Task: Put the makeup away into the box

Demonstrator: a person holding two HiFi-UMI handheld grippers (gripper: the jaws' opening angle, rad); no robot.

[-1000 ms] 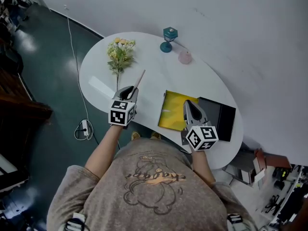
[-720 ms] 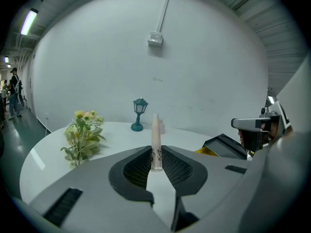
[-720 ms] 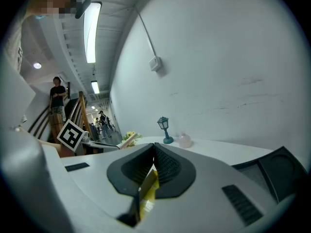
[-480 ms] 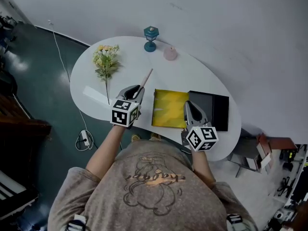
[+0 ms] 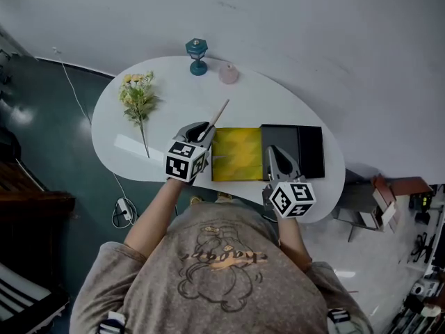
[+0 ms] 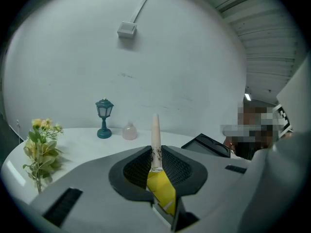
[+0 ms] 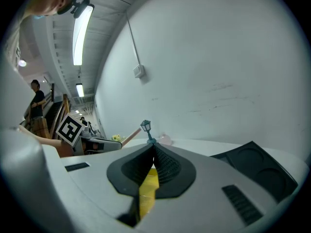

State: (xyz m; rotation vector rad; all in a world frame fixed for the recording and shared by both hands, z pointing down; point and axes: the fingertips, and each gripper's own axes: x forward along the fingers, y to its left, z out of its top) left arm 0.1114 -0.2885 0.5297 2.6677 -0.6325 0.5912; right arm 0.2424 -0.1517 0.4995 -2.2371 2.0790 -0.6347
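I'm clamping the slim beige makeup stick point(image 5: 220, 110) low on its shaft with the left gripper point(image 5: 200, 129). The tip is poking out past the jaws and slanting away toward the wall. The open yellow-lined box point(image 5: 240, 160) is sitting just to the right of that gripper, so I'm guessing it needs a short sideways swing, with the stick tipped flatter. The right gripper point(image 5: 273, 152) is hovering clenched and empty on the box's far side, by the black lid point(image 5: 302, 148).

Slim beige makeup stick point(image 6: 155, 130) in left claw point(image 5: 201, 130), yellow box point(image 5: 238, 153) open
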